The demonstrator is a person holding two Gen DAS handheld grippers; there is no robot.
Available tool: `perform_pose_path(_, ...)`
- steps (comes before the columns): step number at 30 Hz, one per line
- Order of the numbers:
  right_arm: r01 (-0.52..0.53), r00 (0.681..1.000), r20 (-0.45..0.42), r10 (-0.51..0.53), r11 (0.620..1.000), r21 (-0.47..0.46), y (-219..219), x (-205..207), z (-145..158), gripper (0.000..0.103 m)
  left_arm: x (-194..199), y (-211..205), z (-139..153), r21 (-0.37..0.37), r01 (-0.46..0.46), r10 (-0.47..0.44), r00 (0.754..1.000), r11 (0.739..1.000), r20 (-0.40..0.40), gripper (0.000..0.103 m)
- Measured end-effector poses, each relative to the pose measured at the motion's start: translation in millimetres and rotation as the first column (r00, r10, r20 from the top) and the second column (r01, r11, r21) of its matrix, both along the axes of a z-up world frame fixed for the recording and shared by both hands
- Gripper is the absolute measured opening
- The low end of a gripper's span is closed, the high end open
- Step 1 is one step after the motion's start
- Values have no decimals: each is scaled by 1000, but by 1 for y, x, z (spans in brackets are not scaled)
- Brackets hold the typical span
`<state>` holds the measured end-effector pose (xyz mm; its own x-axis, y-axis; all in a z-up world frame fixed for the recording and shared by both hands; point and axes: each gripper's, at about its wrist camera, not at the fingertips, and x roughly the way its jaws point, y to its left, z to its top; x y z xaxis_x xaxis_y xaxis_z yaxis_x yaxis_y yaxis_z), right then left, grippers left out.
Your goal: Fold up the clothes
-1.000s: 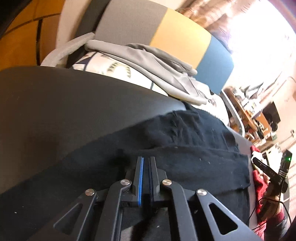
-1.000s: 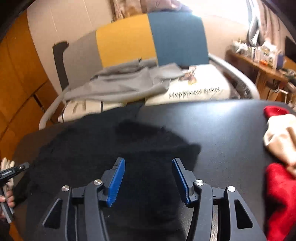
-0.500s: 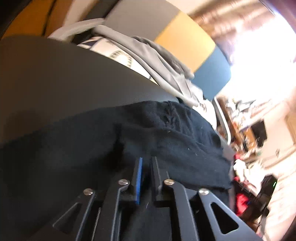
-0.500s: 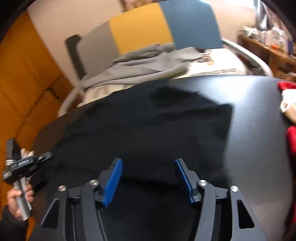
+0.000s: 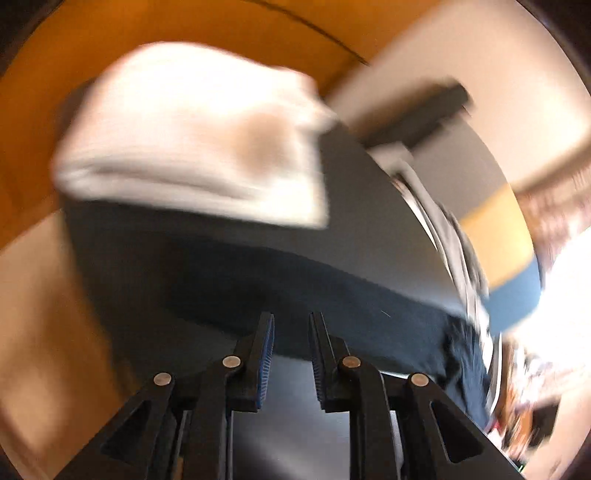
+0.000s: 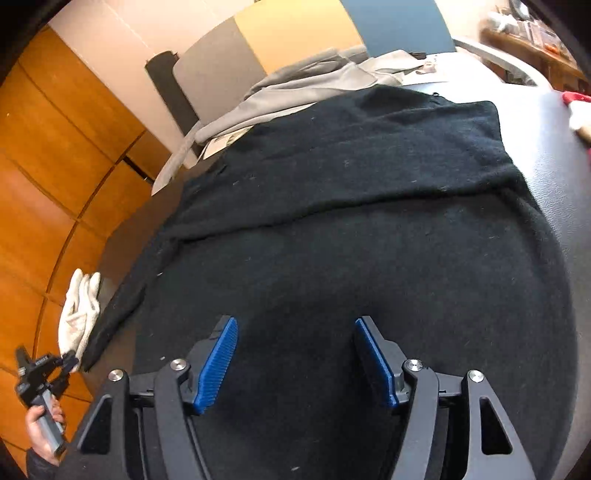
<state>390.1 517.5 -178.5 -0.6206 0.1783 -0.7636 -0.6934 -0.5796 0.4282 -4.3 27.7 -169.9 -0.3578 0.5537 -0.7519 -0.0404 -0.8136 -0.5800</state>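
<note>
Your right gripper point(image 6: 295, 365) sits at the bottom of its view with the blue pads point(image 6: 218, 365) spread wide and nothing between them, just hovering over the black sweater point(image 6: 351, 229). That sweater fills most of the frame, spread on the dark table point(image 6: 554, 122), with one layer folded over across the upper half so there's a clear fold edge running left to right through the middle. A sleeve trails off toward the lower left, down to the table edge.

At the lower left corner you can see your left hand point(image 6: 42, 424) holding the left gripper point(image 6: 40, 369) off the side of the table, next to a white glove-looking cloth point(image 6: 79, 314). Further back, top of the frame, a grey garment point(image 6: 295, 88) is draped on a chair with grey, yellow and blue panels point(image 6: 295, 33). Something red and white point(image 6: 578, 110) peeks in at the right edge.

Left wrist view is super blurry. The left gripper point(image 5: 291, 350) is at the bottom, fingers parted a little, holding nothing. Just beyond them is the sweater's dark edge point(image 5: 332, 295) on the table, and past that a folded white cloth point(image 5: 199, 140) in the upper left, against the orange wood panelling point(image 5: 184, 22).
</note>
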Motion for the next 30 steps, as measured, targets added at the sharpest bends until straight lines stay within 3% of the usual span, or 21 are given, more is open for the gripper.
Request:
perform_pose_path(4, -18, 1000, 6, 18, 999, 36, -15, -6, 13, 69, -7, -54, -25, 138, -160, 146, 984, 977, 104, 18)
perform_pose_path(10, -64, 998, 18, 62, 987, 145, -40, -12, 41, 74, -10, -55, -46, 253, -243, 204, 964, 937, 172, 18)
perform_pose_path(21, -72, 997, 7, 72, 981, 181, -50, -9, 57, 78, -19, -5, -52, 227, -243, 206, 963, 943, 171, 23)
perform_pose_path(30, -81, 996, -13, 83, 990, 116, -48, -6, 43, 79, -19, 30, -56, 224, -302, 260, 945, 927, 199, 23)
